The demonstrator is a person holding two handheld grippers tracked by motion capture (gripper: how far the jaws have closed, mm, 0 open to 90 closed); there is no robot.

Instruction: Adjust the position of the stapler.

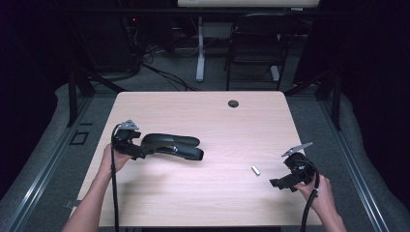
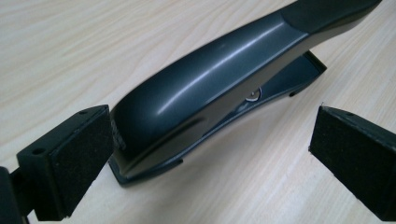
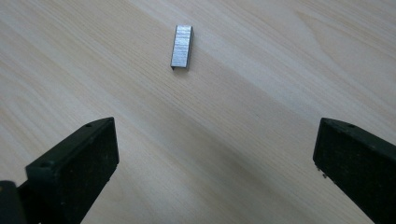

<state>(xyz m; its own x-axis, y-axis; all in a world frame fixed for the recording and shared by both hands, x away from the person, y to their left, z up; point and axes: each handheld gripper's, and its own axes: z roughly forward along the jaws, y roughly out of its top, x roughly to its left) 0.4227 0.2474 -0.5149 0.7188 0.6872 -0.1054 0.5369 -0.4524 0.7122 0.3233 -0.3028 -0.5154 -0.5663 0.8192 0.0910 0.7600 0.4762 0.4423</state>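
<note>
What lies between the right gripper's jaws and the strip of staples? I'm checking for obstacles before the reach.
Nothing: in the right gripper view, only bare table separates the open right gripper from the staple strip.

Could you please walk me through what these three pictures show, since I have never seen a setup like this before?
A person sits at a wooden table and holds a hand-operated tool with two black jaws in each hand. The high view looks down from above. The other two pictures come from cameras riding on each tool, looking along its jaws.

The left gripper has its jaws open around the rear end of a black stapler; one pad looks to be against it, but nothing is clamped yet. The right gripper is also open and holds nothing. It points at a small silver strip of staples lying flat on the table ahead of it.

A small dark round fitting sits near the far edge.
</note>
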